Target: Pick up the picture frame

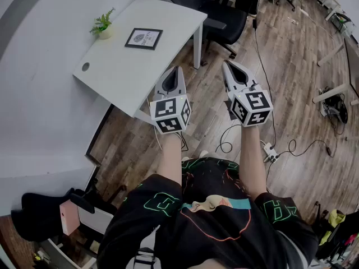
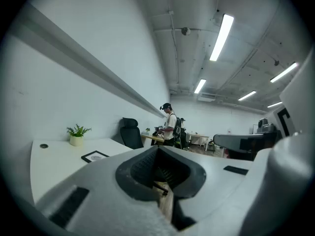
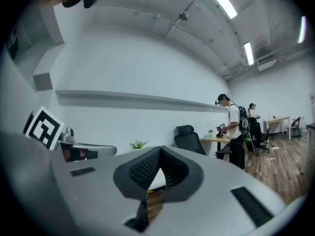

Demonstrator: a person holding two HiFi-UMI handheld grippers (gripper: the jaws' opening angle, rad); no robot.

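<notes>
Approach step: my left tool [image 1: 174, 70] and right tool [image 1: 229, 64] are closed, empty. Picture frame [image 1: 143, 38] untouched on table [image 1: 118, 77], upper left; next, reach and open.

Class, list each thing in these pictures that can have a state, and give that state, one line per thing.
Picture frame: lying flat on the desk, untouched.
Potted plant: upright on the desk.
Left gripper: shut, empty, held level.
Right gripper: shut, empty, held level.
Office chair: upright beside the desk, unoccupied.
</notes>
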